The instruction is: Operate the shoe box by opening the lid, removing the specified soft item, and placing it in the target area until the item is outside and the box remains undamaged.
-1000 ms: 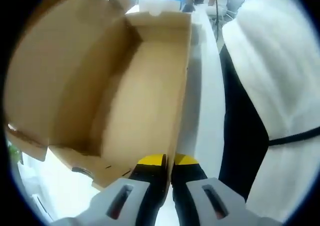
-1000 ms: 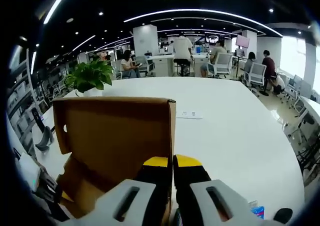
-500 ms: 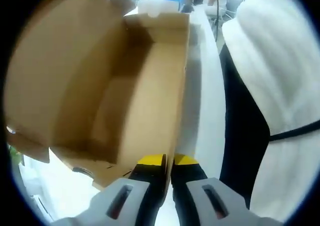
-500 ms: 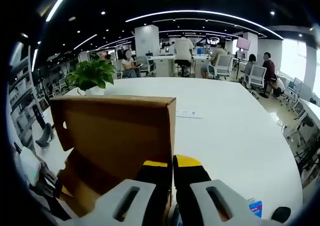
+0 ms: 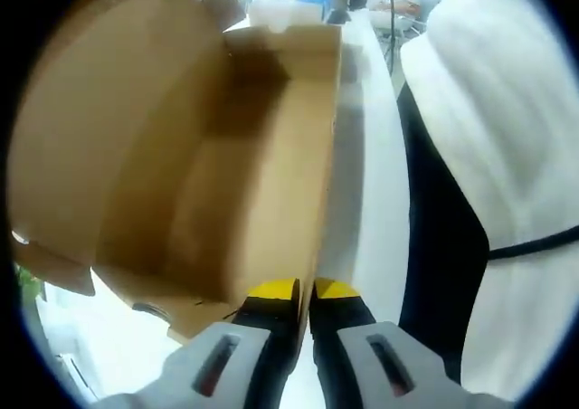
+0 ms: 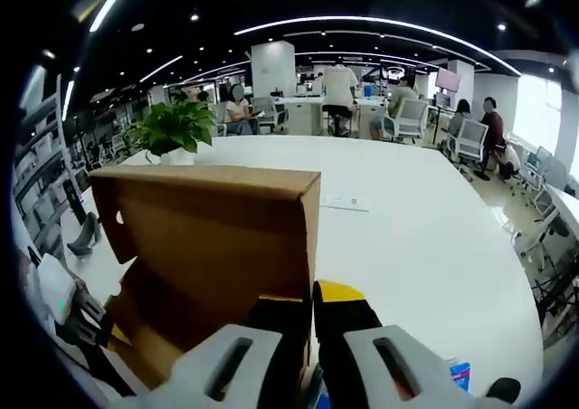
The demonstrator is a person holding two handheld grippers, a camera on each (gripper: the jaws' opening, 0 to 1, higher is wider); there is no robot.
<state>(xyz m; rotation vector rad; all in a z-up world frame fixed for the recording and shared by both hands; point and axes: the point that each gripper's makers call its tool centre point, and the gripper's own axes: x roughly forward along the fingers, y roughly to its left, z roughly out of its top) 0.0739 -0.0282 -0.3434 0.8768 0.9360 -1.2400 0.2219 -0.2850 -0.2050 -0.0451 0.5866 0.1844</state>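
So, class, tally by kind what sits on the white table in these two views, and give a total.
Brown cardboard shoe box, lid open: 1
Green potted plant in a white pot: 1
Small flat white strip with dark marks: 1
Small blue-and-white packet at the table's near edge: 1
Total: 4

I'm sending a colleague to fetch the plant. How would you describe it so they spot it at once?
Start at the large white table with the brown cardboard shoe box on it. Look past the box toward the table's far edge: the leafy green potted plant stands there in a white pot. It is the one green thing on the table.
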